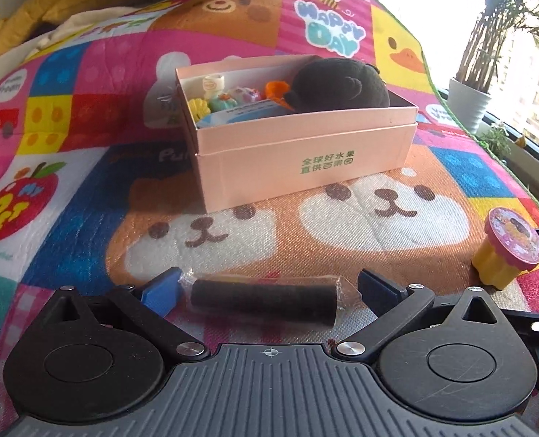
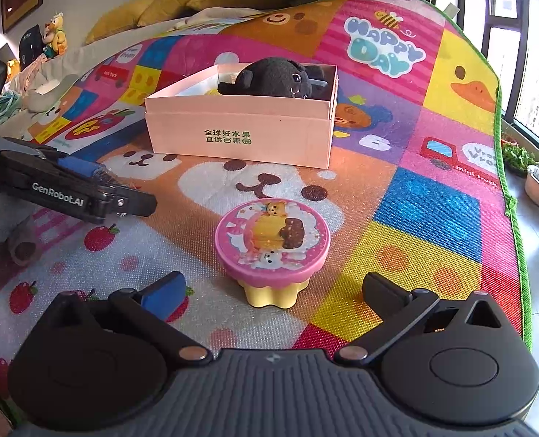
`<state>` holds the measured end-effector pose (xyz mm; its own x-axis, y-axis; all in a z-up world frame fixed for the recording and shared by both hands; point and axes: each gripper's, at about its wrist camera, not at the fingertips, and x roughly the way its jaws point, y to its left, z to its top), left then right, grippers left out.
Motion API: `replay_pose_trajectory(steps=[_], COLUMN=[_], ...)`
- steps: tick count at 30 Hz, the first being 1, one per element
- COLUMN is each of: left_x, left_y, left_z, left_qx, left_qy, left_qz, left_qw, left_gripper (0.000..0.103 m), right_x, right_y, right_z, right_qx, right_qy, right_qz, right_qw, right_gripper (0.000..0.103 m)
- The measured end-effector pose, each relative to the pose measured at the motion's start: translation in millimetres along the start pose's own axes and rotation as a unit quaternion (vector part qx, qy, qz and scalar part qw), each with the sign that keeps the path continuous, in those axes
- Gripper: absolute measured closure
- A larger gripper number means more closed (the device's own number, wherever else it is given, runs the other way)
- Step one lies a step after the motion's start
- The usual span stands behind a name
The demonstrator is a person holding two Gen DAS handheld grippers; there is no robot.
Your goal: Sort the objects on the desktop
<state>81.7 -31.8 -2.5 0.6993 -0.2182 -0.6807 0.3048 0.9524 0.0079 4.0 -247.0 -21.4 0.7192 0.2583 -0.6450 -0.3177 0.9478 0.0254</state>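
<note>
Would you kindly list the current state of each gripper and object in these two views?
left gripper: open, fingers flanking the black roll
black roll: plastic-wrapped, lying on its side on the mat
right gripper: open, facing the pudding-shaped tub
pudding-shaped tub: upright, lid on
pink box: open, partly filled
black plush toy: lying inside the box

1. One pink box (image 1: 305, 153) sits on the play mat (image 1: 87, 189).
2. One dark plush toy (image 1: 338, 85) lies in the box.
3. Several small toys, too jumbled to count, fill the box's left end.
4. One black wrapped cylinder (image 1: 264, 300).
5. One pink-lidded yellow cup (image 2: 271, 251).
6. Two tongs: left tongs (image 1: 269, 287), right tongs (image 2: 274, 291).
</note>
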Motion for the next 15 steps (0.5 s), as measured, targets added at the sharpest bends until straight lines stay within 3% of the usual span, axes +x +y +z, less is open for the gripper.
replay_pose_trajectory(steps=[5, 8, 13, 15], left_x=[-15.7, -30.1, -48.6, -54.7], left_y=[-4.1, -1.9, -0.8, -1.2], left_z=[-4.4, -9.1, -25.7, -31.0], left_qx=[0.013, 0.015, 0.021, 0.022], left_qy=[-0.012, -0.012, -0.003, -0.004], left_qz=[0.003, 0.003, -0.004, -0.006], left_qw=[0.9998, 0.9998, 0.9998, 0.9997], left_gripper=[0.012, 0.013, 0.013, 0.013], right_x=[-4.3, -10.1, -2.8, 0.5], right_y=[4.2, 10.0, 9.0, 9.3], right_z=[2.3, 8.3, 25.2, 29.6], right_qx=[-0.017, -0.032, -0.024, -0.025], right_qy=[-0.003, -0.020, -0.003, 0.002], right_qz=[-0.002, -0.012, -0.012, -0.019], right_qw=[1.000, 0.999, 1.000, 1.000], right_gripper=[0.000, 0.001, 0.016, 0.035])
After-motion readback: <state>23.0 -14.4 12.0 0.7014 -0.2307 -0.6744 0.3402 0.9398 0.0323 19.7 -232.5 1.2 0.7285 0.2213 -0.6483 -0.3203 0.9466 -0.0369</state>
